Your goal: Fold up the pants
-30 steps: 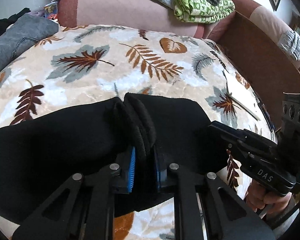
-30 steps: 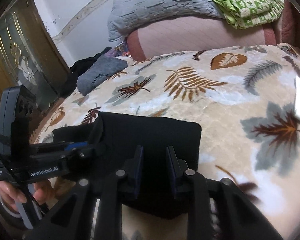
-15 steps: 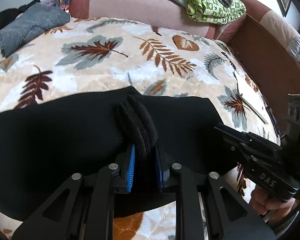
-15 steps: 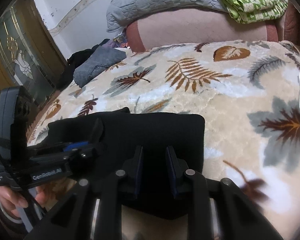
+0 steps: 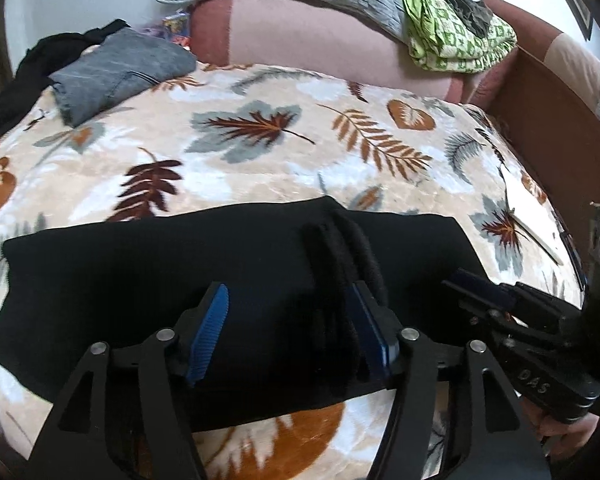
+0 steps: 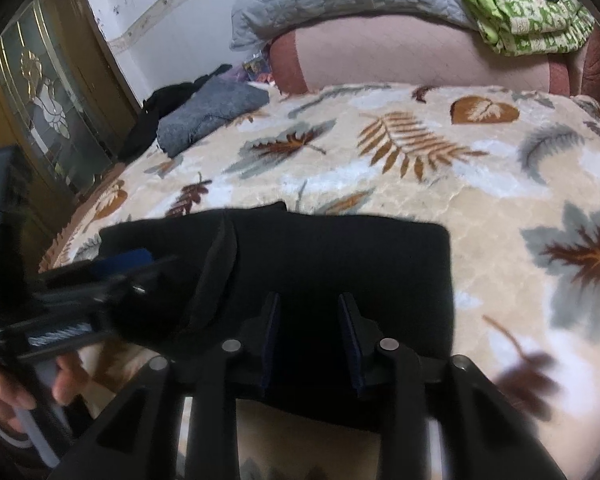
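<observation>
pants: black soft-knit pants (image 5: 228, 280), folded into a flat rectangle, lying on the leaf-print plush blanket (image 5: 260, 168) of the bed
step: release after a fold, judging by the neat slab shape
left tongs (image 5: 288, 332): opening; raised ridge of cloth lies against the right blue pad, left pad clear of it
right tongs (image 6: 310, 332): opening, narrow gap; pants edge sits between the pads, no visible pinch
next: probably lift both clear without dragging cloth, then flatten the ridge or make another fold
risk: ridge could snag on the pad
</observation>
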Motion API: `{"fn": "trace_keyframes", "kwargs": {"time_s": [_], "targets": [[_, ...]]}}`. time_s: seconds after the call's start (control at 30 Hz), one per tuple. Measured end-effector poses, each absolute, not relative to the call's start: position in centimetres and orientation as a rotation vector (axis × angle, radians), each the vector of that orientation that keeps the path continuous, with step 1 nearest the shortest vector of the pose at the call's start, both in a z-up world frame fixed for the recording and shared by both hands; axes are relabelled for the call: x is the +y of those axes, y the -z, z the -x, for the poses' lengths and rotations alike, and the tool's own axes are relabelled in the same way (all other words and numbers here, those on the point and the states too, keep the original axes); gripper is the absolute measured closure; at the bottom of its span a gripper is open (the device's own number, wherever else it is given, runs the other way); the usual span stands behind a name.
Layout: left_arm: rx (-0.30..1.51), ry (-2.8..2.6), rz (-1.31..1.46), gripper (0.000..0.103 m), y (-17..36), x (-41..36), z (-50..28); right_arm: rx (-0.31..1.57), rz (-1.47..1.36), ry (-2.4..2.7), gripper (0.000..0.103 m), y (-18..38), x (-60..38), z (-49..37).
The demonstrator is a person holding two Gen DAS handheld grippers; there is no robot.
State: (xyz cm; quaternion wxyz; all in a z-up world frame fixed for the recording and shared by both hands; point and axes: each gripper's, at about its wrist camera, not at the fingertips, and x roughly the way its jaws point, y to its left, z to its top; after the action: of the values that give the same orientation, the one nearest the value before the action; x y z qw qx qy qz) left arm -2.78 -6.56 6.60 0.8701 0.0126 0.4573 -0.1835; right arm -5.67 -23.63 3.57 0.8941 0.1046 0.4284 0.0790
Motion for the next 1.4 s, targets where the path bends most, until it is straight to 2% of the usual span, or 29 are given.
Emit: {"fn": "trace_keyframes", "kwargs": {"time_s": [0.23,0.47,0.6,1.23,1.3,1.4], "targets": [[0.942,0.357,0.001,0.038,-7.2,-5.0,3.4,0.888,-0.172,-0.168,0.064,-4.1,-22.3,5.9],[0.943,0.356,0.062,0.027,-7.4,-3.4,4.1,0.865,-0.110,-0.155,0.061,-5.5,-20.6,6.2],[0.946,0.341,0.079,0.027,-7.3,-2.5,4.4,0.852,-0.059,-0.144,0.056,-6.0,-19.8,6.4],[0.931,0.247,0.197,0.027,-7.3,3.5,5.8,0.844,0.016,-0.163,0.052,-6.4,-17.7,5.5],[0.928,0.240,0.210,0.022,-7.4,4.3,6.2,0.848,0.017,-0.174,0.052,-6.3,-17.3,5.1],[0.928,0.225,0.242,0.021,-7.4,5.7,6.8,0.854,0.018,-0.200,0.052,-6.1,-16.5,4.3]]}}
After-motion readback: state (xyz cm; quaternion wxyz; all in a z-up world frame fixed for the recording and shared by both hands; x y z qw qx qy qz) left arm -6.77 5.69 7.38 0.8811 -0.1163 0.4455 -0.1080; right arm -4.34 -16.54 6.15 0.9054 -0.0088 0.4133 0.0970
